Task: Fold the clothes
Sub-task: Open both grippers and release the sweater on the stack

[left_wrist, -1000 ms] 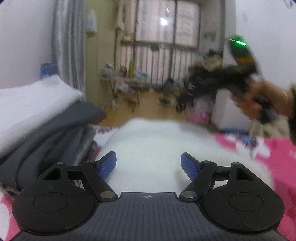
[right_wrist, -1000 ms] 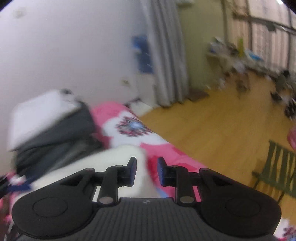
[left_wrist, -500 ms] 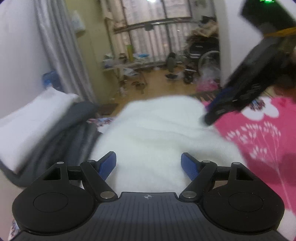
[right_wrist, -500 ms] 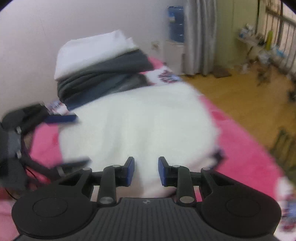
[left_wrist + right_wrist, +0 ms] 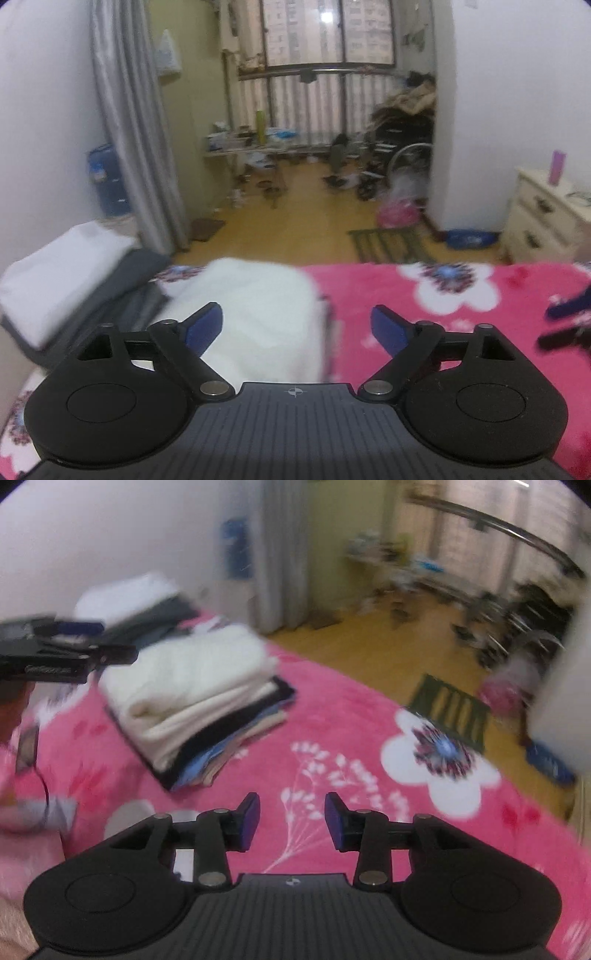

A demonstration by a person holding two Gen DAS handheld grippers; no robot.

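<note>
Holding both grippers empty, we keep the left gripper [image 5: 296, 326] spread wide and the right gripper [image 5: 290, 821] partly apart above the pink blanket [image 5: 351, 720]. Our folded white garment [image 5: 192, 679] tops a stack of clothes [image 5: 221, 738] there.

A bed is covered by a pink blanket [image 5: 351, 716] with big white flowers. A pile of folded clothes [image 5: 195, 701] is stacked on the blanket, with a thick white piece on top and dark and blue ones under it. A second pile [image 5: 74, 273], white on top and grey below, is set just beside it.
</note>
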